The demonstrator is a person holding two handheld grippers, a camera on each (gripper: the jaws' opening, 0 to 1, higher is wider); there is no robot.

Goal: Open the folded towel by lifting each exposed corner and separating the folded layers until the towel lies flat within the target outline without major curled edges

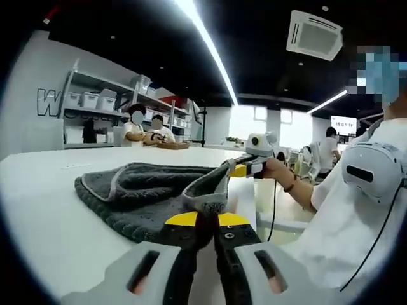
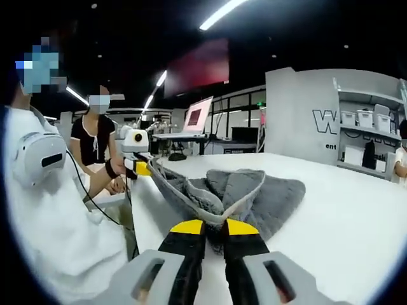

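A dark grey towel [image 1: 140,197] with a lighter hem lies folded on the white table [image 1: 44,203]. My left gripper [image 1: 206,219] is shut on a lifted corner of its top layer. Further along the same hem, my right gripper [image 1: 245,168] pinches the towel, held by a hand. In the right gripper view my right gripper [image 2: 214,227] is shut on the towel's [image 2: 267,190] raised hem. The left gripper [image 2: 143,168] holds the far end of that hem at the left. The hem is stretched between both grippers above the table [image 2: 343,229].
The table's near edge runs beside the person in a white shirt [image 1: 356,216]. Shelves with boxes [image 1: 95,101] and two seated people [image 1: 143,130] stand behind the table. A person in a black top [image 2: 89,143] and a monitor [image 2: 197,114] are farther off.
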